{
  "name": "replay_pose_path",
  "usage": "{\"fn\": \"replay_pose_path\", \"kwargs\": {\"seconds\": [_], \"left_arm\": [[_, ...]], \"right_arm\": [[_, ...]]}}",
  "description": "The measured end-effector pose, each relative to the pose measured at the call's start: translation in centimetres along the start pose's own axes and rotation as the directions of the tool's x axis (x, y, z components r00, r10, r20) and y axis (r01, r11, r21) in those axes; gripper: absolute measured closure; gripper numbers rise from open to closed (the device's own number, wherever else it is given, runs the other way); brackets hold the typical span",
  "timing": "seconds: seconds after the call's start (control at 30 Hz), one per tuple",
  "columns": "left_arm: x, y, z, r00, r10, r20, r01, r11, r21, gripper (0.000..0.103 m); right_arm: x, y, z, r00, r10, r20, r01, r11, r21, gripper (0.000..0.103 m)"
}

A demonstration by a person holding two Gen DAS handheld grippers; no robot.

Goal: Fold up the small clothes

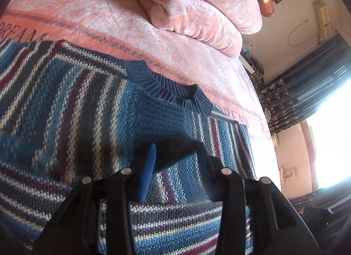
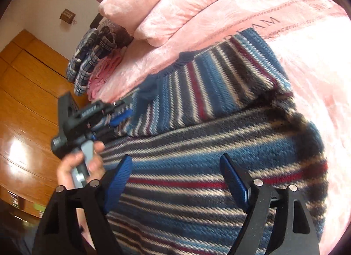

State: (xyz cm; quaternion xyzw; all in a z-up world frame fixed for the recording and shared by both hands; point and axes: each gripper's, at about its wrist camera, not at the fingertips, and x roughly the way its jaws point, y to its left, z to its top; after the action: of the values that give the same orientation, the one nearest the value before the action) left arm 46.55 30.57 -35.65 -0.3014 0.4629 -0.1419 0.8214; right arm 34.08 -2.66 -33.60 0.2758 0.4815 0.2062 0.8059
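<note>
Our left claw (image 1: pixel 173 178) and right claw (image 2: pixel 177 180) share one build: black angular arms, round silver pivot screws, blue ribbed pads (image 2: pixel 234 180); a hand (image 2: pixel 72 167) grips a grey handle.

A knitted sweater (image 1: pixel 92 110) striped in blue, white, dark grey and maroon lies flat on the pink bed, filling the lower left and middle of the left wrist view, its ribbed blue neckband (image 1: pixel 171 88) near the centre of the frame. In the right wrist view the sweater (image 2: pixel 215 167) fills the centre and bottom, with one striped part folded over the body toward the upper middle.
</note>
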Motion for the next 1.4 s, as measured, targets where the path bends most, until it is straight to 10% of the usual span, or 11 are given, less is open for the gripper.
{"fn": "replay_pose_path", "kwargs": {"seconds": [0.17,0.47,0.63,0.7,1.07,1.4], "left_arm": [[-5.2,1.4,-5.5,1.000,-0.005,0.023,0.005,1.000,-0.006,0.033],[-11.9,3.4,-17.1,0.999,0.024,-0.034,-0.024,1.000,-0.003,0.028],[-12.5,5.5,-19.7,0.998,-0.039,-0.040,0.035,0.995,-0.096,0.027],[-13.1,6.2,-19.7,0.999,-0.051,-0.009,0.050,0.991,-0.121,0.027],[-14.3,9.2,-20.3,0.995,-0.103,0.008,0.102,0.967,-0.235,0.030],[-17.8,10.3,-9.1,0.983,-0.139,0.117,0.162,0.961,-0.223,0.033]], "right_arm": [[6.2,-0.1,5.5,0.966,0.227,-0.125,-0.197,0.957,0.212,0.038],[16.1,-0.3,8.7,0.925,0.275,-0.263,-0.149,0.898,0.414,0.046],[18.4,0.7,9.7,0.925,0.256,-0.282,-0.122,0.900,0.418,0.070],[18.4,1.4,10.3,0.936,0.203,-0.288,-0.085,0.923,0.375,0.095],[8.0,9.0,17.1,0.990,0.092,-0.106,-0.087,0.995,0.050,0.096],[3.4,6.4,18.8,0.996,-0.005,-0.086,0.000,0.998,-0.058,0.096]]}}
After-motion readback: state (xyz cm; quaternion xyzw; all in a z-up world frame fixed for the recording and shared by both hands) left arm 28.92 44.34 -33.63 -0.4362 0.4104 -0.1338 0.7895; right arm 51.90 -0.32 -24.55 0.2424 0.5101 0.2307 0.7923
